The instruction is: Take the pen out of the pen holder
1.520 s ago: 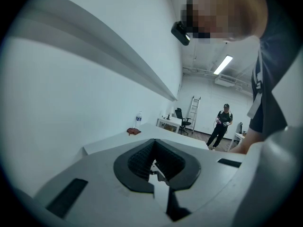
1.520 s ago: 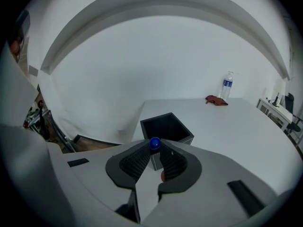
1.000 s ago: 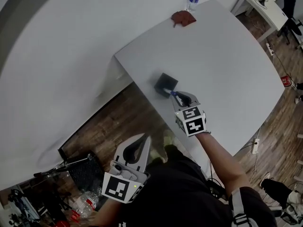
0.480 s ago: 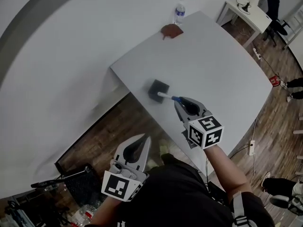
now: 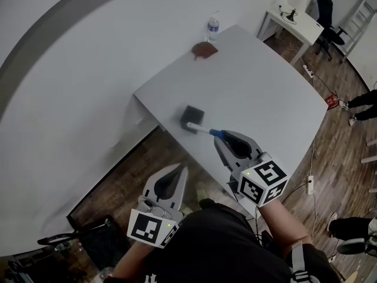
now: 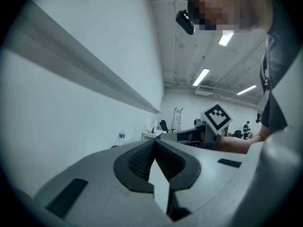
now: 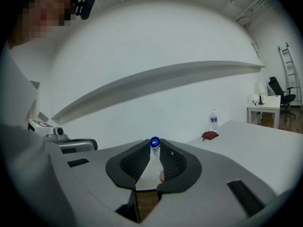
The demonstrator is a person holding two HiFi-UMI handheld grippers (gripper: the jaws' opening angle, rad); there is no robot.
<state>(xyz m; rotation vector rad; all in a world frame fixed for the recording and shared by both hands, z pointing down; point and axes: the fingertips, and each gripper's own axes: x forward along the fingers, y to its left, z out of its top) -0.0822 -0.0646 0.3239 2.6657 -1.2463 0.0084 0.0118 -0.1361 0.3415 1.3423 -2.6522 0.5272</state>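
A black square pen holder (image 5: 192,117) stands near the front left edge of the white table (image 5: 265,87). My right gripper (image 5: 218,135) is shut on a pen (image 5: 202,129) with a white barrel and a blue end, just to the right of the holder. The barrel sticks out from the jaws toward the holder, its far tip above the holder's near rim. In the right gripper view the pen's blue end (image 7: 155,142) shows between the closed jaw tips of the right gripper (image 7: 155,148). My left gripper (image 5: 178,170) hangs shut and empty over the wooden floor, its tips meeting (image 6: 155,144).
A water bottle (image 5: 212,25) and a crumpled red-brown cloth (image 5: 204,49) sit at the table's far corner. A second white desk (image 5: 294,25) with an office chair (image 5: 326,13) stands behind. Wooden floor (image 5: 135,175) lies left of the table's edge, and a white wall rises beyond it.
My right gripper has drawn back from the holder toward me, pulling the pen up and out with it. The left gripper has stayed in place.
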